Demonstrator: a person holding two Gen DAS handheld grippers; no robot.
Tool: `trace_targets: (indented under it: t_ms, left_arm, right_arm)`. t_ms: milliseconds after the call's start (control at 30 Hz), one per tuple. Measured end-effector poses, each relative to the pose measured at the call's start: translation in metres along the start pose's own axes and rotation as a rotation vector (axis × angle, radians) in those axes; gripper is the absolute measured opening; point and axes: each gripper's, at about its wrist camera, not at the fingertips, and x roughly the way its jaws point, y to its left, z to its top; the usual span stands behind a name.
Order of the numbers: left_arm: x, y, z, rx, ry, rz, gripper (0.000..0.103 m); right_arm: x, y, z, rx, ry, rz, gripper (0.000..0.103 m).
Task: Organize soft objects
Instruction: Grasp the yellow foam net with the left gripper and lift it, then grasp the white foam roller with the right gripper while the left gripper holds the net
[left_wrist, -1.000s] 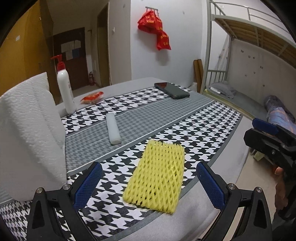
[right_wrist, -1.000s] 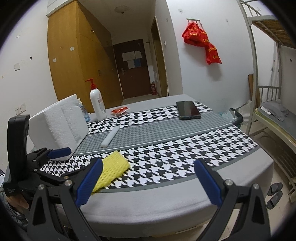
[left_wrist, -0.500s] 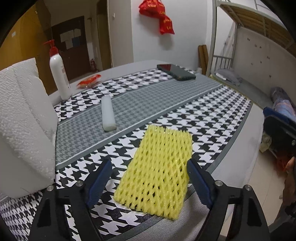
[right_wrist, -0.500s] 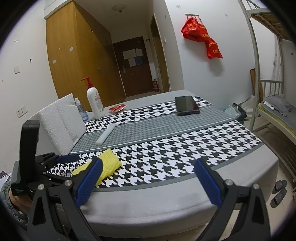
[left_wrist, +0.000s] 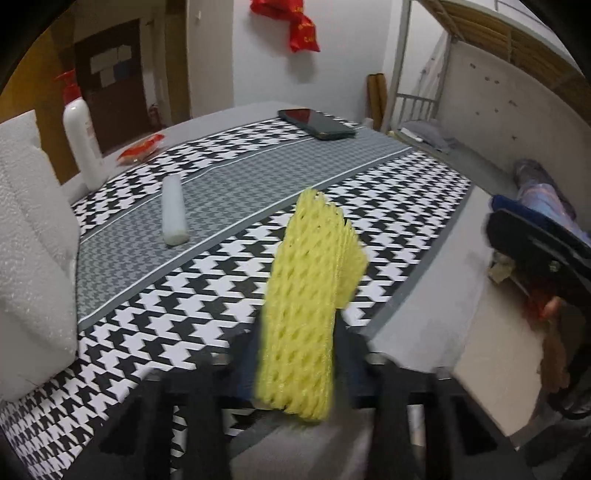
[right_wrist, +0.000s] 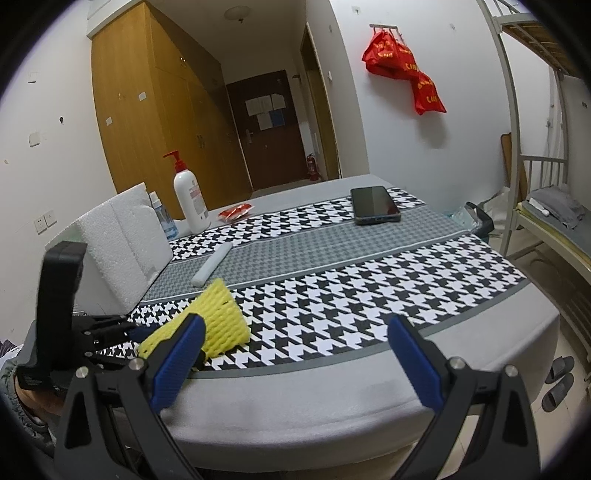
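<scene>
A yellow foam net (left_wrist: 306, 306) stands bunched up on edge between the jaws of my left gripper (left_wrist: 295, 347), which are closing and press it from both sides near the table's front edge. From the right wrist the same yellow net (right_wrist: 221, 317) sticks out of the left gripper (right_wrist: 144, 338) at the lower left. A white foam tube (left_wrist: 173, 210) lies on the grey stripe beyond it. At the left stands a big white foam block (left_wrist: 29, 240). My right gripper (right_wrist: 295, 325) hangs open before the table edge, with nothing between its fingers.
The table (right_wrist: 369, 280) carries a houndstooth cloth. On it are a pump bottle (right_wrist: 190, 199), a small blue bottle (right_wrist: 162, 218), a red packet (right_wrist: 234, 211) and a phone (right_wrist: 375, 205) at the back. A bunk bed (right_wrist: 546, 206) stands at the right, slippers (right_wrist: 557, 380) on the floor.
The left jaws have gone from wide apart to squeezed on the yellow net, which has folded from flat into an upright bunch. The right gripper has stayed put.
</scene>
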Motion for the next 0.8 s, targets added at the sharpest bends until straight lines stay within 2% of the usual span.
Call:
trace_targets:
  t_ms: [133, 800]
  left_arm:
    - [-0.005, -0.004, -0.003, 0.019, -0.029, 0.038, 0.019]
    - [-0.059, 0.052, -0.022, -0.08, -0.146, 0.122, 0.019]
  right_arm:
    - [0.004, 0.005, 0.003, -0.008, 0.006, 0.01, 0.1]
    - [0.047, 0.061, 0.021, -0.106, 0.051, 0.1, 0.1]
